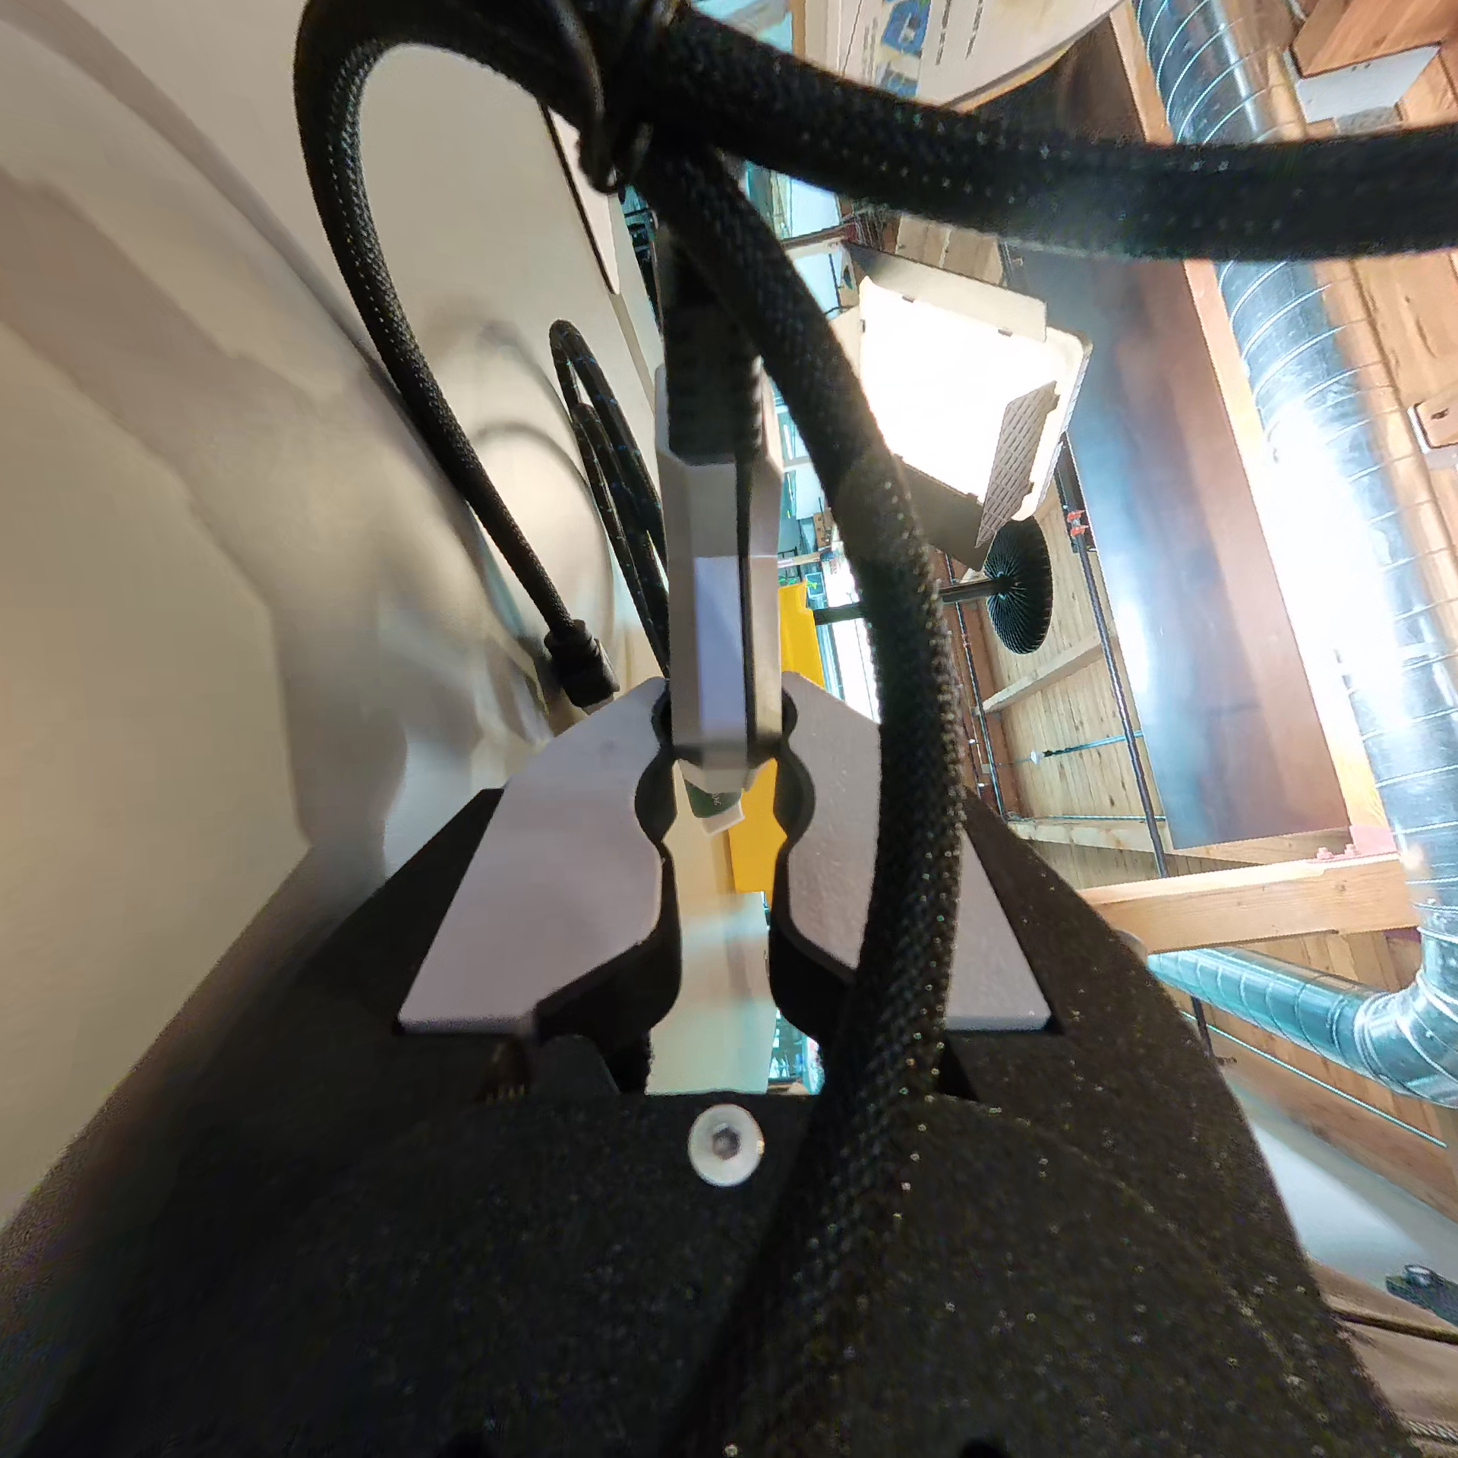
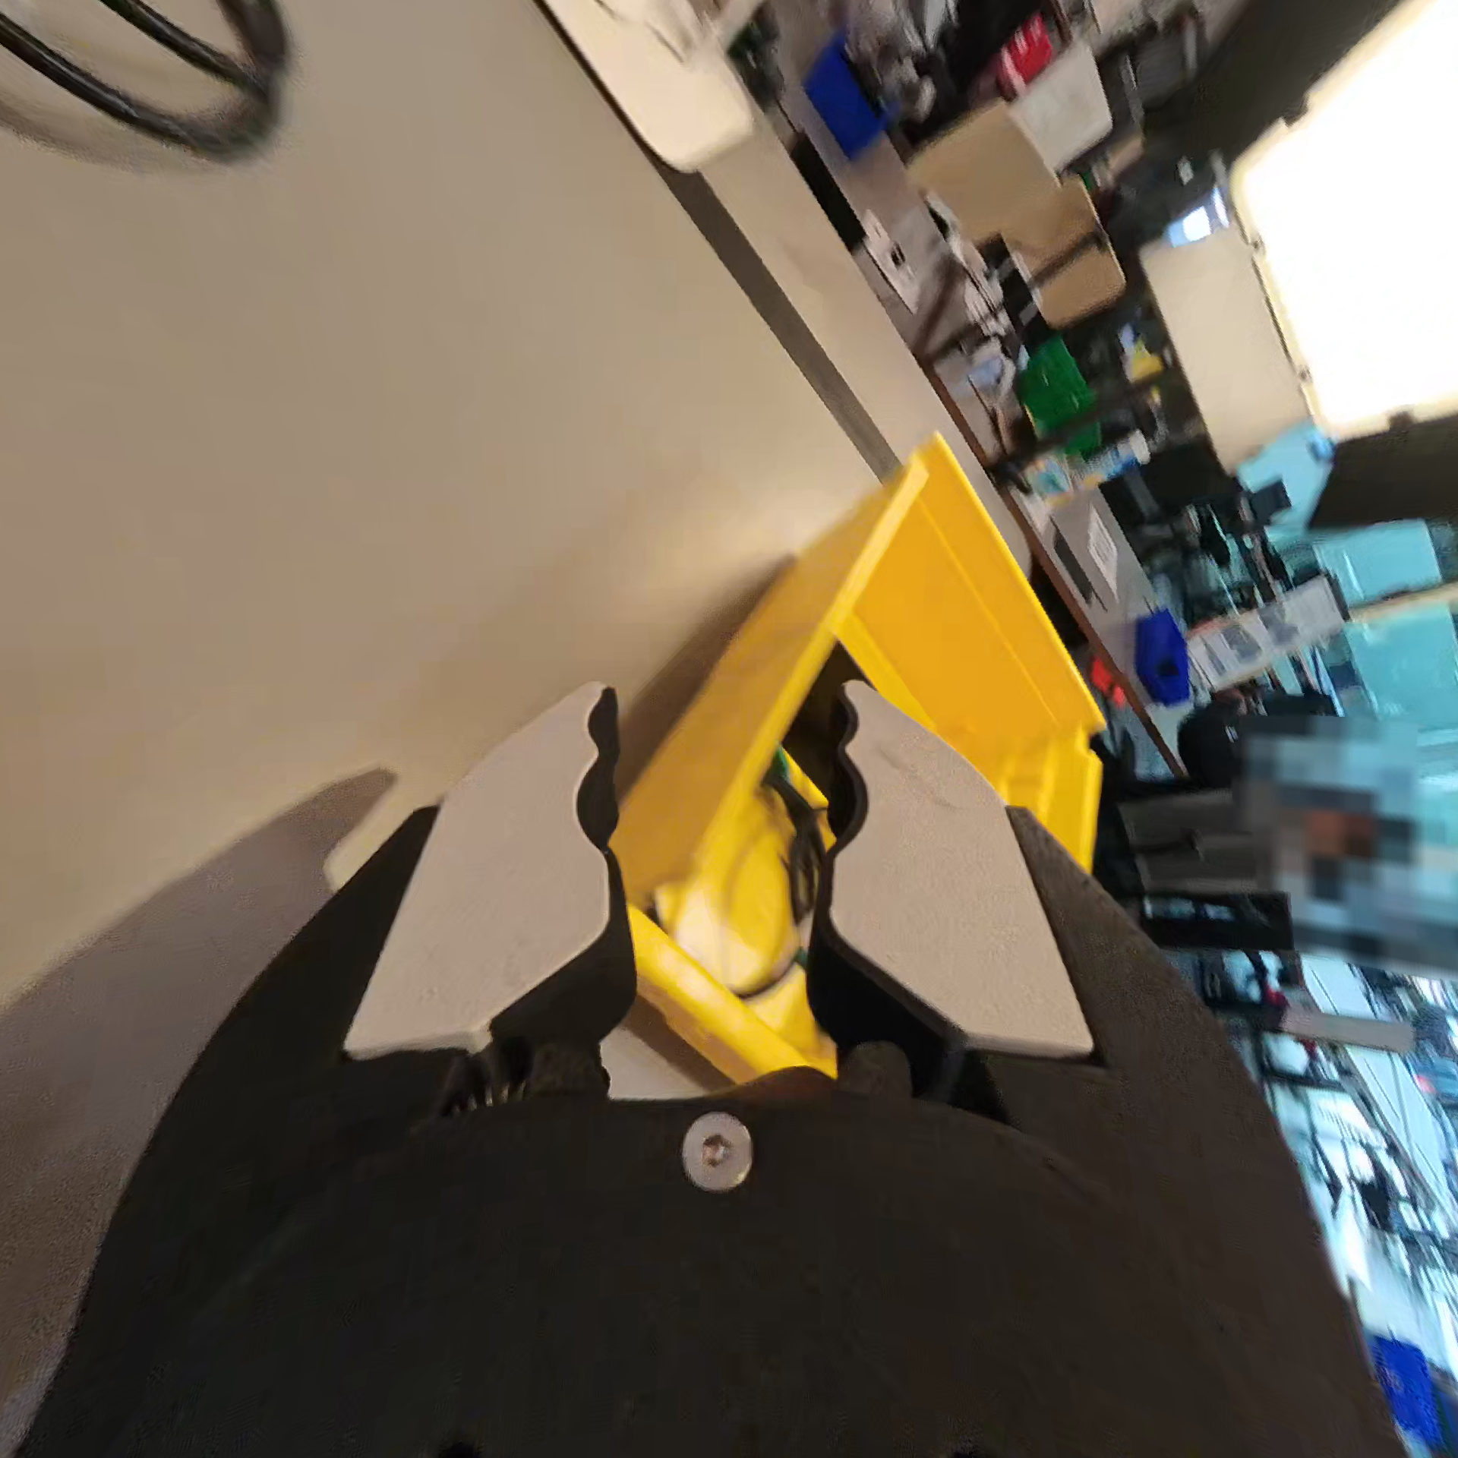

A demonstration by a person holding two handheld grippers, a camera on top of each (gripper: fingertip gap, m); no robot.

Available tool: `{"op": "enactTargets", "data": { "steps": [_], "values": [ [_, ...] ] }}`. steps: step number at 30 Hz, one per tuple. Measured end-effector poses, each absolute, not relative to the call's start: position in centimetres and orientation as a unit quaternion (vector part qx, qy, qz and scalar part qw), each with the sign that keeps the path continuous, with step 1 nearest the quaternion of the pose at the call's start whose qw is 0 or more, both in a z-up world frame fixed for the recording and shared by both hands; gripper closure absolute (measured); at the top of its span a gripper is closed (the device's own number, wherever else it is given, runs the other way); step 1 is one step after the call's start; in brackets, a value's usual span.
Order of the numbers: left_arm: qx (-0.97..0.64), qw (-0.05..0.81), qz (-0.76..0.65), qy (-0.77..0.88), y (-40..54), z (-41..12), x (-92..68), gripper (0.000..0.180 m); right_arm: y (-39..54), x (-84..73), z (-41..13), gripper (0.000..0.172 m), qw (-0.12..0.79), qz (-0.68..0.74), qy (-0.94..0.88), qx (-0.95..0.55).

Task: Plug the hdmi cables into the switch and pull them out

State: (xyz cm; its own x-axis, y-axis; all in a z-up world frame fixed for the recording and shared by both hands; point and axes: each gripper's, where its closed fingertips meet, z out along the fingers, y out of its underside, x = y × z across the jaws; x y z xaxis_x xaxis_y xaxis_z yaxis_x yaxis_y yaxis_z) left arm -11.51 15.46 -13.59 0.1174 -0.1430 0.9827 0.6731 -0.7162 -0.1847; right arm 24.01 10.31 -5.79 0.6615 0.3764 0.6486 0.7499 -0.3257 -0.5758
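Observation:
In the left wrist view my left gripper (image 1: 722,710) is shut on the end of a silver-grey metal adapter block (image 1: 714,600), which sits in the notch between the fingertips. A thick black braided cable (image 1: 891,631) runs from the block's far end, loops up and comes back over my right finger. A small green and white tag (image 1: 710,805) shows just below the block. In the right wrist view my right gripper (image 2: 726,694) is open and empty, its fingers spread over a yellow bin (image 2: 947,615) with dark cables (image 2: 797,836) inside.
Both grippers are over a pale table (image 2: 394,394). A thinner black cable with a plug (image 1: 580,659) lies on it, and a loop of black cable (image 2: 197,126) lies at the far left. Part of the yellow bin (image 1: 757,852) shows behind my left fingers. Shelves with coloured bins (image 2: 1057,386) stand beyond the table edge. Tip to tip, the grippers are about 35 cm apart.

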Motion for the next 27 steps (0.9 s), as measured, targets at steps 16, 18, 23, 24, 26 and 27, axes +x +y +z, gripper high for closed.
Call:
{"op": "enactTargets", "data": {
  "steps": [16, 18, 23, 24, 26, 27],
  "values": [
    [-0.673, 0.29, -0.652, -0.196, 12.8, -13.9, -8.0, 0.16, 13.4, -6.4, -13.1, 0.132, 0.578, -0.223, -0.541, -0.569],
    [-0.67, 0.28, -0.661, -0.191, 12.4, -13.8, -7.9, 0.16, 13.7, -6.7, -13.6, 0.132, 0.574, -0.234, -0.546, -0.564],
    [-0.67, 0.266, -0.668, -0.184, 12.2, -13.9, -7.6, 0.159, 14.6, -6.3, -14.4, 0.156, 0.576, -0.276, -0.54, -0.547],
    [-0.669, 0.263, -0.672, -0.179, 12.1, -13.8, -7.4, 0.159, 14.7, -6.2, -14.2, 0.158, 0.578, -0.281, -0.536, -0.547],
    [-0.666, 0.256, -0.68, -0.168, 12.0, -13.6, -7.2, 0.158, 14.8, -6.0, -14.0, 0.158, 0.579, -0.276, -0.531, -0.554],
    [-0.666, 0.252, -0.683, -0.163, 11.9, -13.5, -7.1, 0.158, 14.8, -6.0, -14.0, 0.158, 0.58, -0.273, -0.531, -0.554]
  ]
}}
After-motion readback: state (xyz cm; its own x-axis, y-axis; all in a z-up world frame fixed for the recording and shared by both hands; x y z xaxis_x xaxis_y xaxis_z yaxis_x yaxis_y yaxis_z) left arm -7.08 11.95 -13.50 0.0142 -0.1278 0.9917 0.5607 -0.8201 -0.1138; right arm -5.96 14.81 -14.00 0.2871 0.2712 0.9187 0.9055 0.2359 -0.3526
